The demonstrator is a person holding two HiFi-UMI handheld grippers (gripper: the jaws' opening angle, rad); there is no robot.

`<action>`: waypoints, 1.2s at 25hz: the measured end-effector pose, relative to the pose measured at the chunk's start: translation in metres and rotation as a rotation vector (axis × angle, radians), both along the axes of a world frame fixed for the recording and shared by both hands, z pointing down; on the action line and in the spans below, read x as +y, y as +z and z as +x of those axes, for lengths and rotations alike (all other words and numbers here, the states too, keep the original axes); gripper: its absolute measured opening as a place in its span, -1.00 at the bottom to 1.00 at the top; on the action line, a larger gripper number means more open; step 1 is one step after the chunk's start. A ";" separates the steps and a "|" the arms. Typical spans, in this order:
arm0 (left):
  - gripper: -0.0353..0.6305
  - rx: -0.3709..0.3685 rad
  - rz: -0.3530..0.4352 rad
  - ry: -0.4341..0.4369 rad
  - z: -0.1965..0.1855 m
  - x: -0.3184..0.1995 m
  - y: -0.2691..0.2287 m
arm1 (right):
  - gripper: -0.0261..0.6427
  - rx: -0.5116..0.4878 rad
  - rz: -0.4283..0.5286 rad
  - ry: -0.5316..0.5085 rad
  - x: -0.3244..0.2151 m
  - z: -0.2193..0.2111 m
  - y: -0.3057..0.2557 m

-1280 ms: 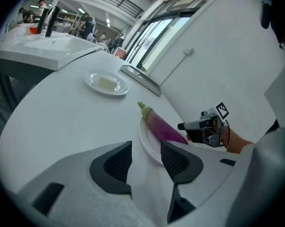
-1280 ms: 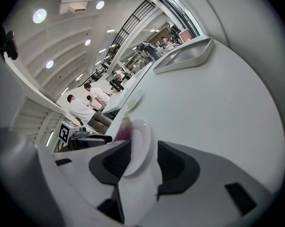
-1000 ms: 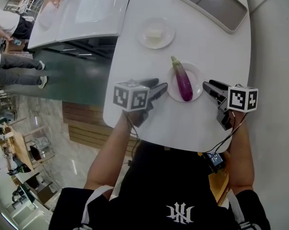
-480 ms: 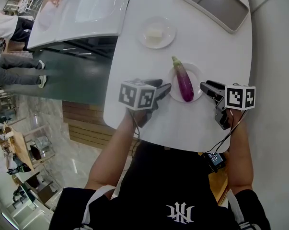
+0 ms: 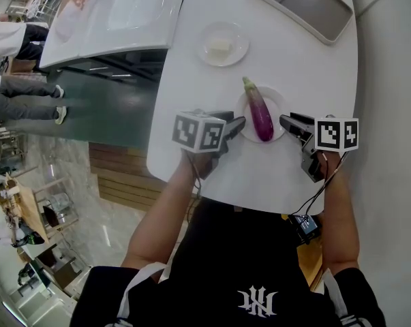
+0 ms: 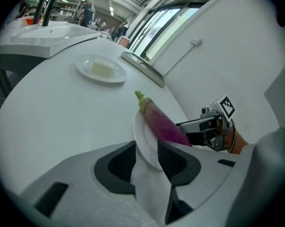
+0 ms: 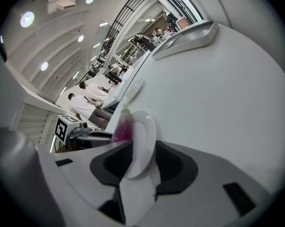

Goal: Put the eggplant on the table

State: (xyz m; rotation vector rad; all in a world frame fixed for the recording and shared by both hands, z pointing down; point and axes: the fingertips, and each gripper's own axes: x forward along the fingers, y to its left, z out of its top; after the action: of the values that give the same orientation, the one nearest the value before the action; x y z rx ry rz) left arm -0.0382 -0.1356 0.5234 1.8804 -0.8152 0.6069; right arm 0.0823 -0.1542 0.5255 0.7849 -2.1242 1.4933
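A purple eggplant (image 5: pixel 260 112) with a green stem lies on a small white plate (image 5: pixel 277 101) on the white table (image 5: pixel 287 53). My left gripper (image 5: pixel 238 124) is at the plate's left rim and my right gripper (image 5: pixel 285 122) at its right rim. In the left gripper view the plate (image 6: pixel 141 135) edge stands between the closing jaws of the left gripper (image 6: pixel 144 157), with the eggplant (image 6: pixel 162 123) beyond. In the right gripper view the plate (image 7: pixel 143 134) rim sits between the closing jaws of the right gripper (image 7: pixel 141 162), the eggplant (image 7: pixel 121 126) behind it. Neither pair of pads visibly presses on the rim.
Farther back on the table sit a second white plate (image 5: pixel 222 45) with a pale block and a grey tray (image 5: pixel 304 5). The table's curved edge (image 5: pixel 161 114) drops off at the left. A white sink counter (image 5: pixel 123 12) and people stand beyond it.
Both grippers have edged inward to the plate's two rims, the left one rightward and the right one leftward. Their jaws have narrowed a little. The eggplant and plate have not moved.
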 end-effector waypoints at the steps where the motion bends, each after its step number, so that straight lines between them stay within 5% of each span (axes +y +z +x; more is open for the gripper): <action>1: -0.48 -0.010 0.000 -0.004 -0.001 0.000 0.001 | -0.51 -0.002 -0.006 0.004 0.001 0.001 0.000; 4: -0.69 -0.039 -0.009 -0.013 -0.005 0.002 0.005 | -0.55 0.001 -0.020 0.015 0.002 0.002 0.003; 13: -0.72 -0.024 -0.039 -0.024 -0.011 0.017 0.008 | -0.78 0.025 -0.043 0.029 0.015 0.004 0.010; 30: -0.78 0.000 -0.072 -0.022 -0.018 0.064 -0.005 | -0.84 -0.036 -0.103 0.064 0.063 -0.001 -0.004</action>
State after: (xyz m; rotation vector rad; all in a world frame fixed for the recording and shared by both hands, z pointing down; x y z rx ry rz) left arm -0.0558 -0.0713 0.5188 1.8042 -0.8032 0.6140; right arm 0.0818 -0.0912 0.5211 0.8012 -2.0471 1.6474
